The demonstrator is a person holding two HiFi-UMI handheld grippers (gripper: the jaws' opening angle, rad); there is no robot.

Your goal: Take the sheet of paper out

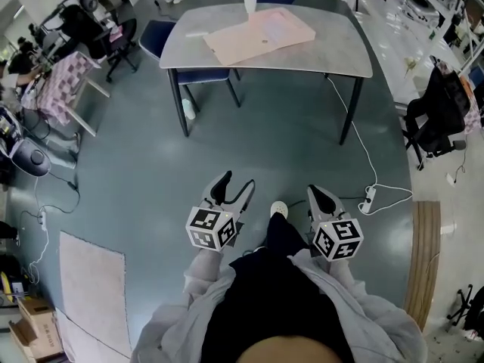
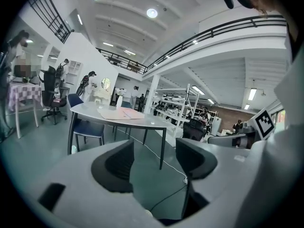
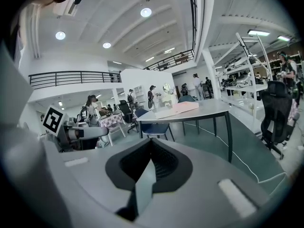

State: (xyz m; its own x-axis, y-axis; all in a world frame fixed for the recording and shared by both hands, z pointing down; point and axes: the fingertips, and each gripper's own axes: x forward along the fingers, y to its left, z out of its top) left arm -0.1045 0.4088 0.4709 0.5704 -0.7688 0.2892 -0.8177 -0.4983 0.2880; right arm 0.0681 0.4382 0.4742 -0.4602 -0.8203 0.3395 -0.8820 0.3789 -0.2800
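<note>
- Two grippers, both well short of the table (image 1: 333, 51) and over bare floor; neither touches anything.
- Left gripper (image 1: 237, 181): jaws stand wide apart and nothing is between them. Its own view (image 2: 155, 148) shows only floor and a table leg through the gap.
- Right gripper (image 1: 314, 191): jaws pressed together at the tips and holding nothing, clear in its own view (image 3: 151, 144).
- Pink sheet (image 1: 261, 35) lies flat on the table top, around the middle and well apart from both grippers. Can't tell whether it is a single sheet or a folder.
- White bottle (image 1: 250, 0) stands upright on the table at the far edge, just behind the pink sheet.
- Head view only: the full outline of the pink sheet from above, the blue chair (image 1: 160, 36) at the table's left end, and the power strip (image 1: 369, 197) on the floor on the near side of the table.
- Gripper views see the table edge-on, so the pink sheet is just a thin strip (image 2: 118, 114) (image 3: 178, 108).
- Left gripper view catches the right gripper's marker cube (image 2: 265, 122); right gripper view catches the left one's (image 3: 53, 120).
</note>
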